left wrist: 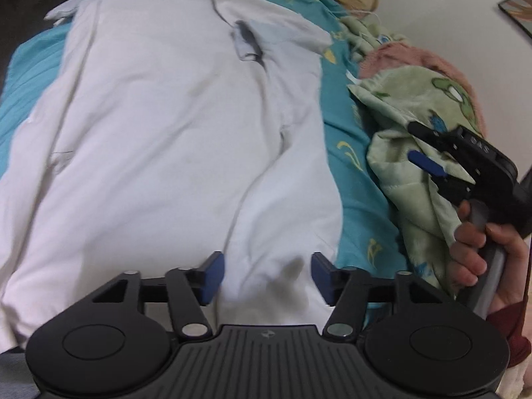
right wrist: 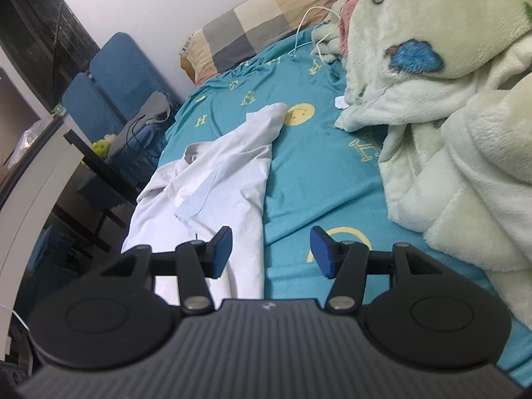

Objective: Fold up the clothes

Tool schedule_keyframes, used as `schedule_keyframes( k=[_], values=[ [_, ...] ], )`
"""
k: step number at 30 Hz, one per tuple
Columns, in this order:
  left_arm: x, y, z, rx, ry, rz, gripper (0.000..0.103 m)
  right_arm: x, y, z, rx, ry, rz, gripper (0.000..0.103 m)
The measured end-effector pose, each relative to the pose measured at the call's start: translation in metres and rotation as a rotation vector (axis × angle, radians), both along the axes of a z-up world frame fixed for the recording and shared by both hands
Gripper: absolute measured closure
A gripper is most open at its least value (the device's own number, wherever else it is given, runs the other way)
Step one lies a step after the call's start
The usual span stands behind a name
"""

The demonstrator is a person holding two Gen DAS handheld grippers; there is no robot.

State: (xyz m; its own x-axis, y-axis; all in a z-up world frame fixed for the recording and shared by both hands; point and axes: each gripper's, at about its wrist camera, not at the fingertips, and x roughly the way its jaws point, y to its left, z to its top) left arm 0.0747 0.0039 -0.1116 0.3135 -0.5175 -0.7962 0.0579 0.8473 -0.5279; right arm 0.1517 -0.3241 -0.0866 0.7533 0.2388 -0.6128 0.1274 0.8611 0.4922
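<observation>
The shirt [left wrist: 166,139] is laid out on the teal sheet [left wrist: 349,179], roughly flat but wrinkled, collar [left wrist: 247,41] at the far end. One sleeve [left wrist: 63,13] is seen at the far left; the other sleeve [right wrist: 266,123] is spread onto the sheet toward the smiley print. No fold is judged done yet; smoothing looks partly done, and sleeves, sides and the final halving are all left.

The left gripper [left wrist: 267,276] is held low over the near hem, jaws apart, nothing between the pads [left wrist: 212,276]; contact with the cloth cannot be told.

The right gripper [right wrist: 271,252] is held above the shirt's right edge where it meets the sheet, jaws apart and empty. From the left wrist view it is seen at far right [left wrist: 429,153], gripped by the right hand [left wrist: 482,249], raised in front of the blanket [left wrist: 415,126] and well apart from the shirt. A pillow [right wrist: 256,23] lies at the bed's head.
</observation>
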Motion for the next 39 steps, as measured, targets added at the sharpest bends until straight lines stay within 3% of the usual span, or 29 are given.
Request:
schedule_keyframes(
  k=[3,5,6,7,10,13,15,17,18,20,25,29,31,39],
  values=[
    [-0.002,-0.018,-0.008,0.033,0.007,-0.075,0.044,0.002,0.002,-0.002,0.003,0.01,0.006,0.048],
    [-0.005,-0.029,-0.014,0.068,0.021,-0.128,0.059,0.002,0.003,-0.003,0.006,0.014,0.01,0.048],
    [-0.007,-0.031,-0.016,0.083,0.036,-0.15,0.088,0.003,0.004,-0.004,0.005,0.015,0.013,0.048],
    [-0.01,-0.032,-0.017,0.098,0.054,-0.173,0.101,0.003,0.005,-0.004,0.003,0.016,0.015,0.048],
    [-0.025,-0.036,-0.017,0.15,0.067,-0.252,0.103,0.004,0.009,-0.003,-0.006,0.008,0.033,0.048],
    [-0.035,-0.04,-0.005,0.18,0.021,-0.285,0.103,0.005,0.017,-0.002,-0.014,-0.008,0.064,0.048],
    [-0.042,-0.041,0.006,0.187,-0.018,-0.297,0.102,0.005,0.024,-0.001,-0.018,-0.024,0.097,0.048],
    [-0.047,-0.041,0.017,0.196,-0.064,-0.305,0.095,0.005,0.032,0.001,-0.018,-0.042,0.134,0.048],
    [-0.046,-0.04,0.025,0.207,-0.11,-0.295,0.082,0.005,0.036,0.002,-0.019,-0.05,0.152,0.048],
    [-0.042,-0.039,0.039,0.228,-0.201,-0.269,0.067,0.006,0.046,0.004,-0.01,-0.069,0.19,0.049],
    [-0.004,-0.024,0.052,0.178,-0.328,-0.147,0.052,0.014,0.075,0.004,-0.053,-0.095,0.261,0.052],
    [0.009,-0.015,0.044,0.304,-0.434,-0.087,0.047,0.037,0.095,-0.004,-0.13,-0.086,0.283,0.052],
    [0.012,-0.01,0.039,0.371,-0.493,-0.074,0.034,0.055,0.111,-0.011,-0.193,-0.078,0.31,0.052],
    [0.045,0.033,0.017,0.367,-0.471,0.034,0.033,0.139,0.187,-0.047,-0.534,-0.05,0.433,0.054]
  ],
)
